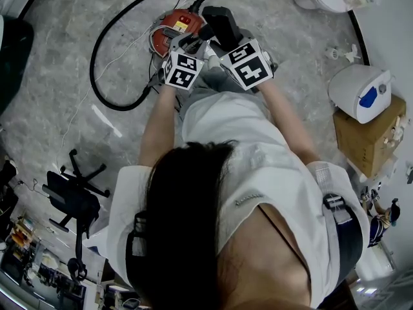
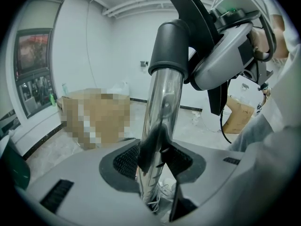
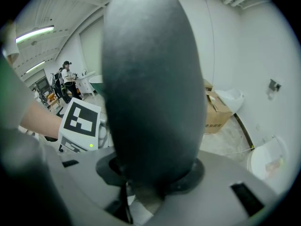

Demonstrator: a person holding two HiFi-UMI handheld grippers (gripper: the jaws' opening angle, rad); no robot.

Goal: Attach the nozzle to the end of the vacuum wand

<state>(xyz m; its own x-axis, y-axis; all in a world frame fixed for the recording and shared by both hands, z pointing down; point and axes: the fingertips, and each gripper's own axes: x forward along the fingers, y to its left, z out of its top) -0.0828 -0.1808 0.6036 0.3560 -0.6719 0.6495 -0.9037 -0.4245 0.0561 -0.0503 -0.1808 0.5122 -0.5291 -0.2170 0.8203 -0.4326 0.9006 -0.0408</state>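
Chrome wand [image 2: 162, 112] stands mid-frame in the left gripper view, clamped by my left gripper [image 2: 157, 159], its upper end capped by the black nozzle [image 2: 171, 44]. Right gripper view: my right gripper [image 3: 150, 182] grips the nozzle, frame centre. Head view: both meet upper centre. I judge seating in hand; next, push straight along the wand.

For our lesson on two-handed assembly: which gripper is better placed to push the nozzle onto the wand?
Probably the right gripper: its jaws clamp the dark nozzle, while the left gripper holds the chrome wand, steadying it.
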